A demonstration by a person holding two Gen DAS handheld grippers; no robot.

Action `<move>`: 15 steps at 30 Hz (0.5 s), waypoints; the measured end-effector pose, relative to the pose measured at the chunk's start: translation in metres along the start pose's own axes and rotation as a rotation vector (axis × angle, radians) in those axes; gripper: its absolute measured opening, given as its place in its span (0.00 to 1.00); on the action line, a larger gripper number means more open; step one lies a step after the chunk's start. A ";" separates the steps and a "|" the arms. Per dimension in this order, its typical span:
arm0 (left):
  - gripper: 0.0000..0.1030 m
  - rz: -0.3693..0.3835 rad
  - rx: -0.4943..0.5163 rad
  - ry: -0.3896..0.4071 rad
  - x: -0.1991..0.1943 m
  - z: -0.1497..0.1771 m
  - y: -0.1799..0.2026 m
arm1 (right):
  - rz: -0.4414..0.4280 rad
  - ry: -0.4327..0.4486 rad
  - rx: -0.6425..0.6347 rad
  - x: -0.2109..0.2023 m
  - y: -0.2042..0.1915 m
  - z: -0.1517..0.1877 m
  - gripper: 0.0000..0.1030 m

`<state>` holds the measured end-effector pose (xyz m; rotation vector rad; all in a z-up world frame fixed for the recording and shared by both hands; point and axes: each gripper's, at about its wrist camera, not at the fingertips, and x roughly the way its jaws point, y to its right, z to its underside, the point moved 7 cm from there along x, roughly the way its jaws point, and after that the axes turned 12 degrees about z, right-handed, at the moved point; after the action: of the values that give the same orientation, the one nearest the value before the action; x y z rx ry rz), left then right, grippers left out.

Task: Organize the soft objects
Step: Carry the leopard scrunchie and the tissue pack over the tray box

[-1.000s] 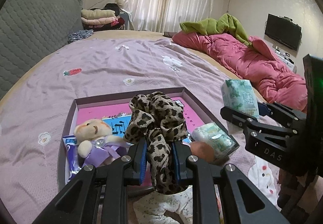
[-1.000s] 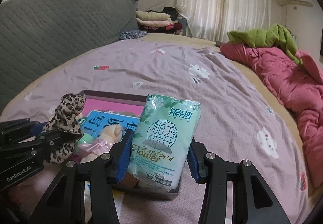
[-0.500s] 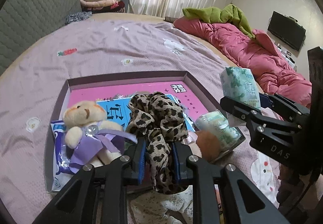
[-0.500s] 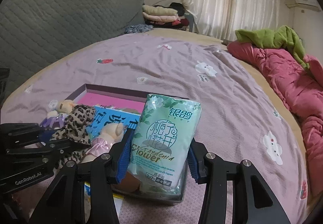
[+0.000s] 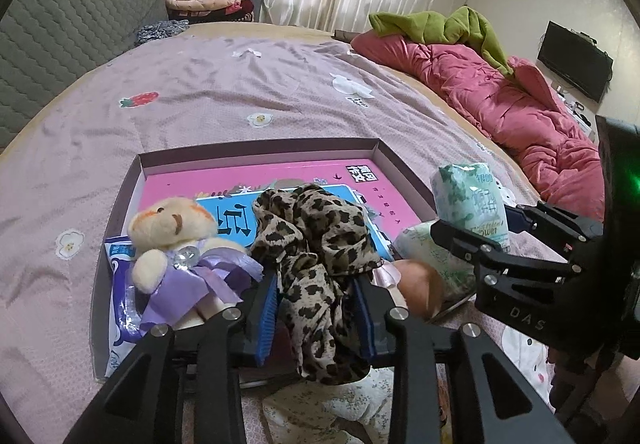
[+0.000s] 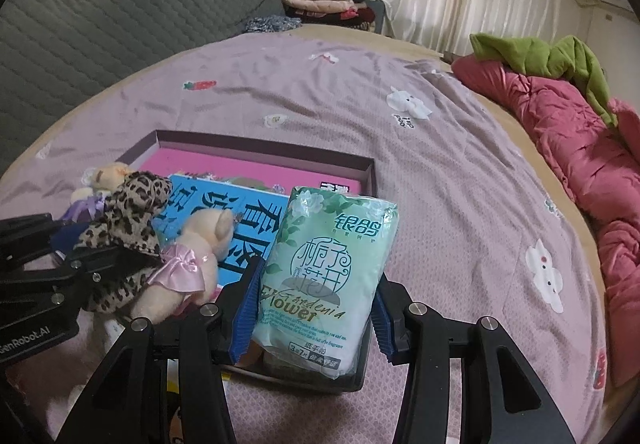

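The left tool (image 5: 316, 308) has just been opening, its pads now apart around the leopard scrunchie (image 5: 320, 244), which hangs over the near edge of the box (image 5: 256, 147) on the bed (image 5: 240, 83). The right tool (image 6: 314, 308) is clamped on the tissue pack (image 6: 324, 276) above the box's near right corner

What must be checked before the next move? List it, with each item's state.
1. Right gripper grips tissue pack: ok, pads press both sides.
2. Left gripper is free of leopard scrunchie: cannot tell; its jaws have just been opening, with the fabric between them.
3. Scrunchie lies fully inside box: cannot tell.
4. Box has room for the pack: ok, its far part holds only a flat pink book.
5. Grippers are apart: ok.
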<state>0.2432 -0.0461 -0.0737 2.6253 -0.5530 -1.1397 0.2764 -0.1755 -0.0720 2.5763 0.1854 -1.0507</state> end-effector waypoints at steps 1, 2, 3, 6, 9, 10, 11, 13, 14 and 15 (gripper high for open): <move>0.34 0.001 -0.001 0.001 -0.001 0.000 0.000 | 0.001 -0.003 -0.005 0.001 -0.001 0.000 0.49; 0.34 0.000 -0.002 0.002 -0.001 0.000 0.000 | -0.001 -0.008 -0.010 0.003 -0.002 0.001 0.49; 0.36 -0.001 -0.003 0.002 -0.001 0.000 -0.001 | 0.000 -0.015 -0.014 0.004 -0.002 0.002 0.49; 0.36 -0.004 -0.004 0.005 -0.003 0.000 -0.001 | 0.004 -0.034 -0.027 0.008 -0.003 0.006 0.49; 0.37 -0.004 -0.005 0.005 -0.003 0.000 -0.002 | 0.004 -0.047 -0.027 0.011 -0.003 0.007 0.50; 0.37 -0.002 -0.005 0.006 -0.004 0.000 -0.001 | 0.003 -0.048 -0.024 0.012 -0.002 0.008 0.50; 0.37 -0.003 -0.004 0.005 -0.003 0.000 -0.001 | 0.004 -0.048 -0.023 0.012 -0.002 0.008 0.50; 0.37 -0.001 -0.004 0.008 -0.003 0.000 -0.002 | 0.003 -0.052 -0.020 0.013 -0.002 0.008 0.50; 0.37 -0.001 -0.005 0.007 -0.003 0.000 -0.002 | 0.002 -0.052 -0.016 0.013 -0.001 0.008 0.50; 0.37 -0.001 -0.006 0.007 -0.003 0.000 -0.002 | 0.001 -0.053 -0.013 0.014 -0.001 0.008 0.50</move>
<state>0.2418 -0.0428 -0.0720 2.6240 -0.5462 -1.1297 0.2808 -0.1775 -0.0869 2.5334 0.1770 -1.1130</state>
